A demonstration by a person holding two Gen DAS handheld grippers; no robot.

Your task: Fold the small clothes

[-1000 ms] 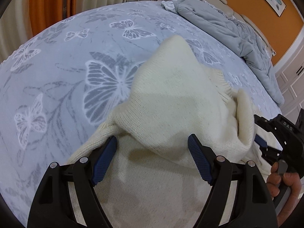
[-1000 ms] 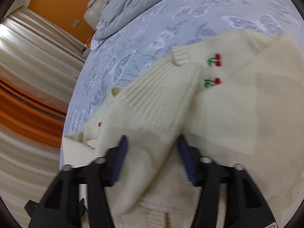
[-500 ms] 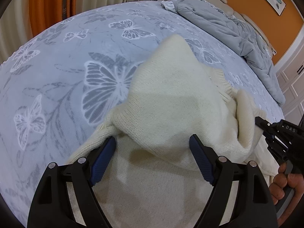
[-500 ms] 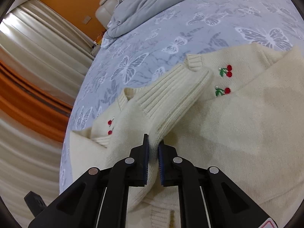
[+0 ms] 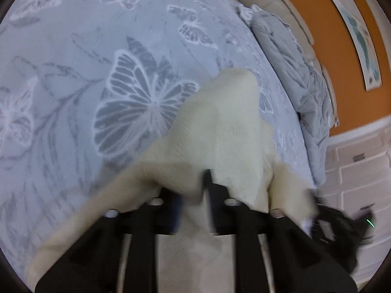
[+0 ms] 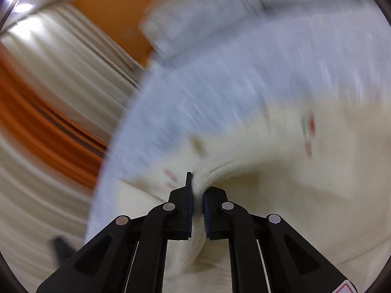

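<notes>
A small cream knit sweater (image 5: pixel 224 127) lies on the butterfly-print bed sheet (image 5: pixel 97 61). My left gripper (image 5: pixel 193 195) is shut on a fold of the sweater; the view is blurred by motion. My right gripper (image 6: pixel 198 202) is shut on the sweater's ribbed sleeve (image 6: pixel 220 171) and holds it lifted off the rest of the sweater (image 6: pixel 317 171). Red cherry embroidery (image 6: pixel 309 131) shows on the sweater's front. The right gripper also shows at the right edge of the left wrist view (image 5: pixel 342 222).
A rumpled grey duvet (image 5: pixel 300 73) lies along the far side of the bed by the beige headboard (image 5: pixel 281 2). Cream and orange curtains (image 6: pixel 48 112) hang past the bed edge. White cabinets (image 5: pixel 361 171) stand at the right.
My left gripper went from open to shut on the sweater's fold. My right gripper, which closed on the sleeve half a second ago, is lifting it fast, and both views have swung.
</notes>
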